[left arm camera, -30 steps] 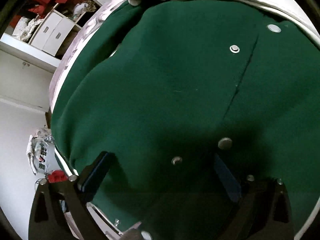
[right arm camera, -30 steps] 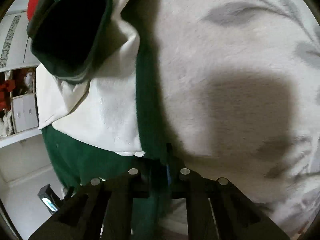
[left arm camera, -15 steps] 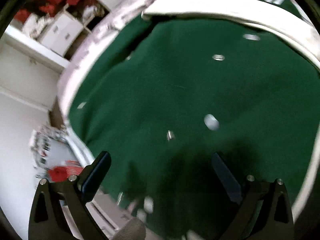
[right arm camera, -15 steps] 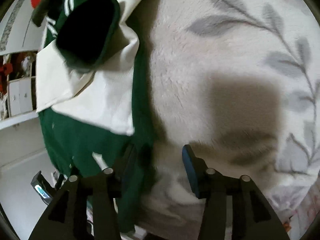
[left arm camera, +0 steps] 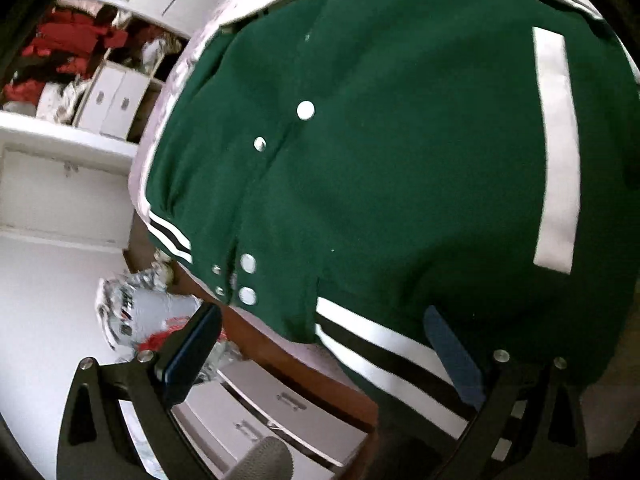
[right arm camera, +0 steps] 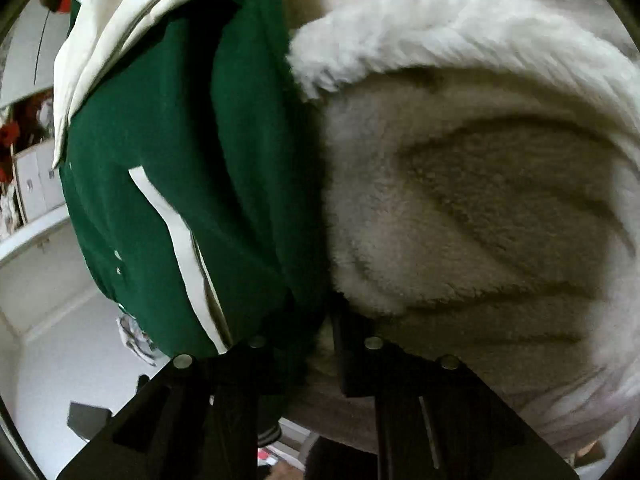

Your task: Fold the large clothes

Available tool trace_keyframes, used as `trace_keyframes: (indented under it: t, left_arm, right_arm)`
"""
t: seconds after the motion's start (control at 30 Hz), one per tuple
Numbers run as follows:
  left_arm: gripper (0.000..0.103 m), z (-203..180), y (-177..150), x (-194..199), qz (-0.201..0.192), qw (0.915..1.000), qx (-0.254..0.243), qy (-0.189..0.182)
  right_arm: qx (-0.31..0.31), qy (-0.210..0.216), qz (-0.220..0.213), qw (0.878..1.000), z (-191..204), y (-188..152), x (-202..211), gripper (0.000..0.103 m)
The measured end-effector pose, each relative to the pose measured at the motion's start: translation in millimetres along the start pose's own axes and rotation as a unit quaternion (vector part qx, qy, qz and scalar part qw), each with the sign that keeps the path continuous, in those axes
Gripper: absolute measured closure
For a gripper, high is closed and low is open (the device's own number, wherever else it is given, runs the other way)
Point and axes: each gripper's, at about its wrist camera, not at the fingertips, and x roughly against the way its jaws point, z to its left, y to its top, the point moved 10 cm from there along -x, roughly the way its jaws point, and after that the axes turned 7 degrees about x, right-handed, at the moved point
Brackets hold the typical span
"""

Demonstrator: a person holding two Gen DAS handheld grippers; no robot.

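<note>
Fleece blanket [right arm camera: 480,200] is covering the bed, green jacket [left arm camera: 380,160] is lying across it, hem overhanging the edge. Right claw [right arm camera: 316,344] is clamping the jacket's edge; left claw [left arm camera: 320,344] is hanging apart over the striped hem.

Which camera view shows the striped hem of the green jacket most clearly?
The left wrist view. There the striped hem runs across the lower frame, its white and black bands plain, between the open fingers of the left gripper. The right wrist view shows mostly the jacket's green edge; only a scrap of striped ribbing is visible.
</note>
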Motion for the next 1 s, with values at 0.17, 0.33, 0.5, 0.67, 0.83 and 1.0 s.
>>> trace_keyframes:
  t: [0.17,0.33,0.5,0.67,0.83,1.0]
  left_arm:
    - [0.000,-17.4,-1.6,60.4,-0.080,0.9930,-0.081,0.029]
    - [0.000,-76.6,-31.2,87.0,-0.122,0.9767,-0.174,0.029]
    - [0.000,-119.9,-50.2,54.1,-0.098,0.9717,-0.209,0.047]
    - [0.001,-112.9,-34.1,41.4,-0.077,0.9835,-0.161,0.027]
    - [0.082,-92.7,-15.3,64.3,-0.088,0.9895,-0.113,-0.018]
    - [0.085,-70.4,5.5,75.9,-0.098,0.9916,-0.084,-0.004]
  right_arm:
    - [0.047,-0.013,-0.015,0.999,5.2,-5.6,47.1,0.053]
    - [0.025,-0.044,-0.050,0.997,-42.2,-9.7,109.4,0.050]
    - [-0.025,-0.067,-0.051,0.996,-101.5,-3.6,136.7,0.050]
    - [-0.008,-0.006,-0.090,0.996,-104.6,29.9,157.8,0.049]
    - [0.024,0.094,-0.127,0.987,-63.0,96.2,162.0,0.022]
    - [0.043,0.176,-0.163,0.970,-6.6,184.5,152.9,0.017]
